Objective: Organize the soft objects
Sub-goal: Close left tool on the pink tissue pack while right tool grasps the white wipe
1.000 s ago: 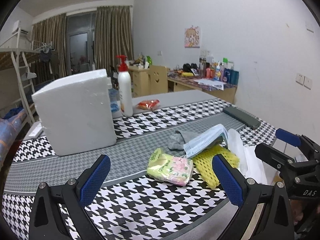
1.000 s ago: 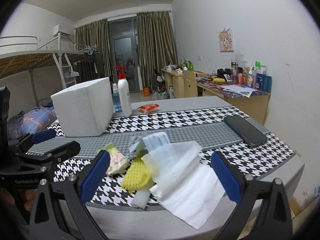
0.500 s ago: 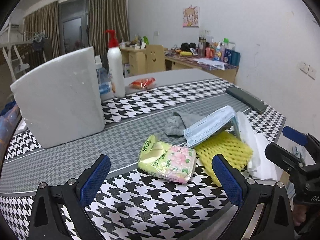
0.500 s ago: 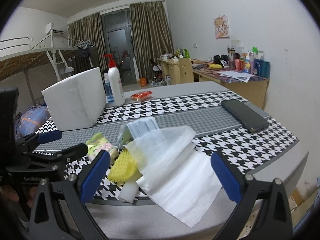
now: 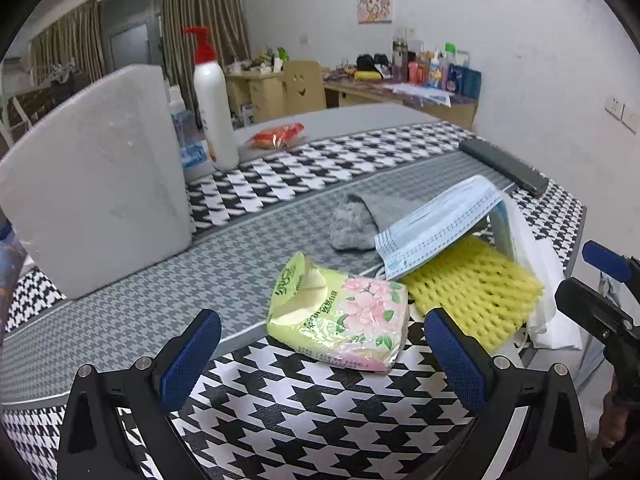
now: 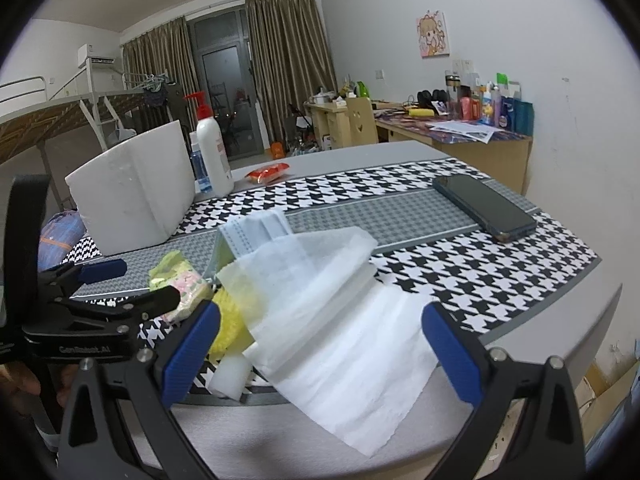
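Green print on the tissue pack [image 5: 340,312] is too small to read; the left tool's body carries partly legible lettering, roughly "GenRobot". The left tool [image 5: 320,356] gapes wide and empty just short of the pack on the tabletop [image 5: 280,420]. Right of the pack lie yellow foam netting [image 5: 476,296], a face mask [image 5: 440,224] and white tissue sheets [image 6: 340,304]. The right tool [image 6: 320,344], spread wide, grips nothing.

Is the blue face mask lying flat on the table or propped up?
Propped up: the face mask tilts like a tent, resting across the yellow foam net.
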### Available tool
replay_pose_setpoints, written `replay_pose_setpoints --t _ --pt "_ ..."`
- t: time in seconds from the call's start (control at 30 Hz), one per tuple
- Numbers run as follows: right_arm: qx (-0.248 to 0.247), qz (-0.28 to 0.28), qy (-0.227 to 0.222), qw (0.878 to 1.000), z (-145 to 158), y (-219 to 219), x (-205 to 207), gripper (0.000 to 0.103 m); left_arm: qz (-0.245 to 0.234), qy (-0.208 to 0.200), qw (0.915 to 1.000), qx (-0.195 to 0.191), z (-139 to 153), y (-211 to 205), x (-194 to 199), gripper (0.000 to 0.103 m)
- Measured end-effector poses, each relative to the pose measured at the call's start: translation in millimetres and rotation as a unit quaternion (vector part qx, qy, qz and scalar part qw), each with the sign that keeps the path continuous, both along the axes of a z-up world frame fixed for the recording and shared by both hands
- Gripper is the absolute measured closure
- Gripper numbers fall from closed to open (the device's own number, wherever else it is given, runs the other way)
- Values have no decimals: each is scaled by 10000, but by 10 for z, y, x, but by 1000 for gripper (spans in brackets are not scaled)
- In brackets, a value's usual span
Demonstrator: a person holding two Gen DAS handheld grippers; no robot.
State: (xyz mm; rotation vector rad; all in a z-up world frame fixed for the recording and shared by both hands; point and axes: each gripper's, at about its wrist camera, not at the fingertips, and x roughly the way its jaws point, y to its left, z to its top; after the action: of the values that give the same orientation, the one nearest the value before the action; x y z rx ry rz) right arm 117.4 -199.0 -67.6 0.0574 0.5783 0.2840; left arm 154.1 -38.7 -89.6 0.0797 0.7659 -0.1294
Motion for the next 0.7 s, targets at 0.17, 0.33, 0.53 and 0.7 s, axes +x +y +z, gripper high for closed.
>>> replay_pose_setpoints --t 0.17,0.33,0.53,0.7 --pt "-16 -38 154 9999 -67 -27 27 1 -29 76 9999 69 -17 -17 41 1" --pt "-22 -113 204 9997 -93 -55 33 1 -93 215 9996 152 -45 -48 117 1" --pt "-33 -194 430 9989 -165 -109 79 8 -127 575 9982 101 -136 -31 204 13" --pt "-97 -228 579 9980 -220 -104 85 16 -193 688 9974 50 -169 -43 204 22"
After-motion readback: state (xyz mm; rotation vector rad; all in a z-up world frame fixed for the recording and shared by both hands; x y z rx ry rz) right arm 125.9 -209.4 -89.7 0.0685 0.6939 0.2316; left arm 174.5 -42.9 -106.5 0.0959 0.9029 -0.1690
